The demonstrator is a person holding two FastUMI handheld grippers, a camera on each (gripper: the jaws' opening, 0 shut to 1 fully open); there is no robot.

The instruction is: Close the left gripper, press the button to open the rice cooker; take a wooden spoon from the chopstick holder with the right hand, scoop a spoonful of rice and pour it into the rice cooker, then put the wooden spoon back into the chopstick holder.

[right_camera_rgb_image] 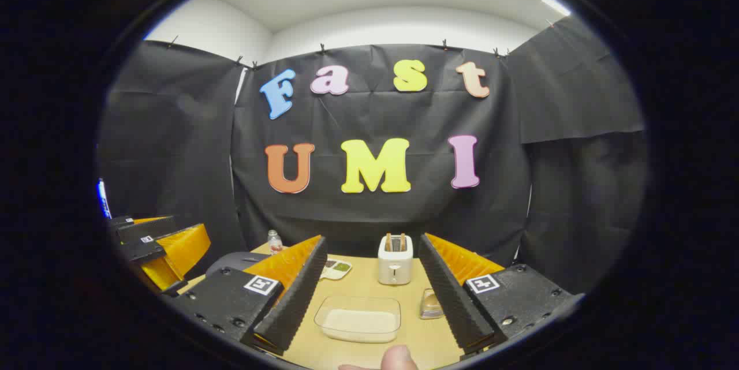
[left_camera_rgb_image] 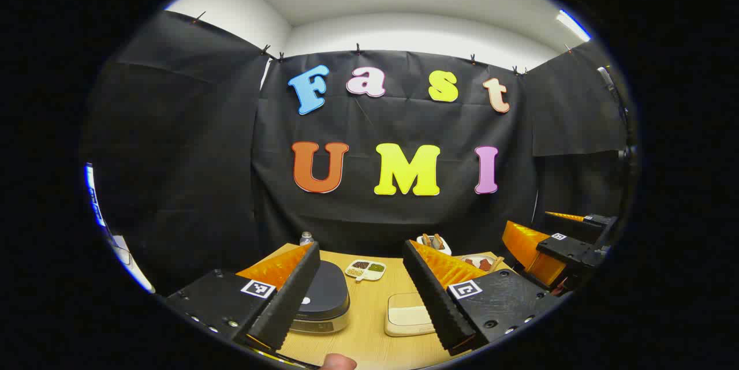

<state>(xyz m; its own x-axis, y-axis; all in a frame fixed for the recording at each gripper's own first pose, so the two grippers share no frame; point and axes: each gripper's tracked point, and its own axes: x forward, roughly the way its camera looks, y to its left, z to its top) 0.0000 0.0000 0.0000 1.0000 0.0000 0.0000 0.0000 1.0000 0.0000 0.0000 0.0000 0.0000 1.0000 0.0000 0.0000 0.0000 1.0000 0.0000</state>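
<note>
Both views level above shared table, facing back wall.

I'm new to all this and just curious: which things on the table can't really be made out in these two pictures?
- Rice cooker, left gripper view: the left claw's finger hides one side of it.
- Sectioned dish, left gripper view: contents too small to identify.
- Stacked items, right gripper view: partly behind the right claw's finger.
- Bottle, right gripper view: too small to read detail.
</note>
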